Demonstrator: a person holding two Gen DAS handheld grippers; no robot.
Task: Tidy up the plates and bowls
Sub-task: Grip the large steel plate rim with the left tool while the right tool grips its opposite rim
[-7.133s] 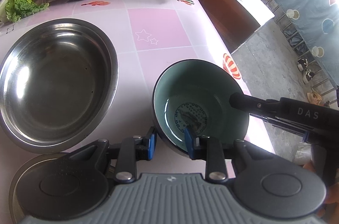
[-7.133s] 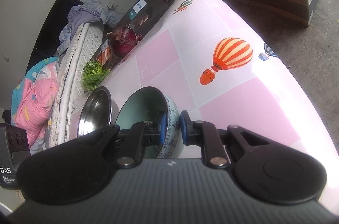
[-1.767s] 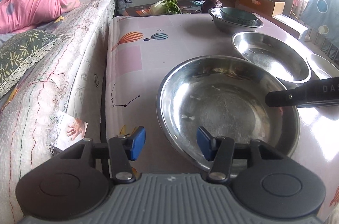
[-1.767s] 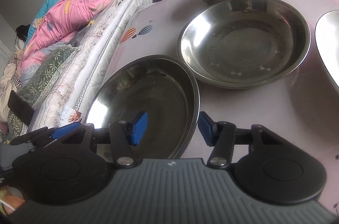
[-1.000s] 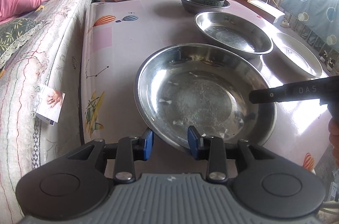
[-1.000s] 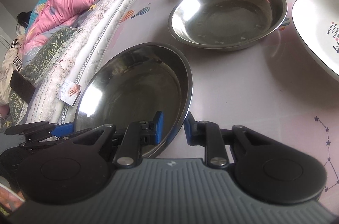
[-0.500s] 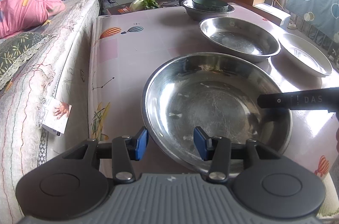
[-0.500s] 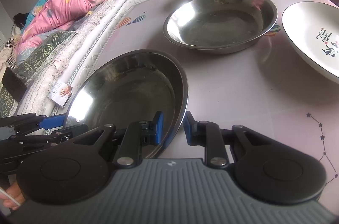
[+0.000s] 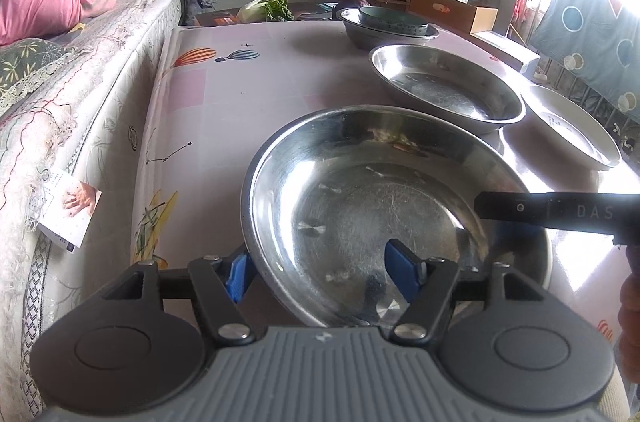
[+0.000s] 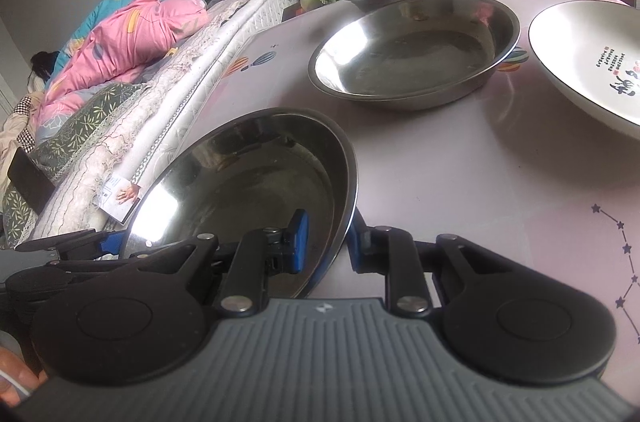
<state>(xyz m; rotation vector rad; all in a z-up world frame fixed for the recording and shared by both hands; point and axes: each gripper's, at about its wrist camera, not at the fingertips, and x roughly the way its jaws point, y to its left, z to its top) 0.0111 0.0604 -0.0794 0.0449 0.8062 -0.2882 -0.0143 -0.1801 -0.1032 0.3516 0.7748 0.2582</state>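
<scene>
- The right gripper (image 10: 325, 246) is clamped on the near-right rim of the nearest steel plate (image 10: 248, 182), one blue pad inside the dish, the other outside.
- The left gripper (image 9: 322, 268) has just been opening; its jaws stand wide astride the same plate's near-left rim, the pads clear of the metal.
- This plate sits at the table's near edge, close to the bed-side edge; its near rim is hidden behind both gripper bodies.
- Beyond it, toward mid-table, lies a second steel plate (image 9: 446, 88).
- A white plate (image 10: 588, 58) lies at the window-side edge, cut off by the frame.
- At the far end a teal bowl (image 9: 394, 20) rests inside a steel bowl (image 9: 372, 36).
- A mattress (image 9: 80, 94) runs along the table (image 9: 224, 110), a card (image 9: 68, 214) tucked at its edge.
</scene>
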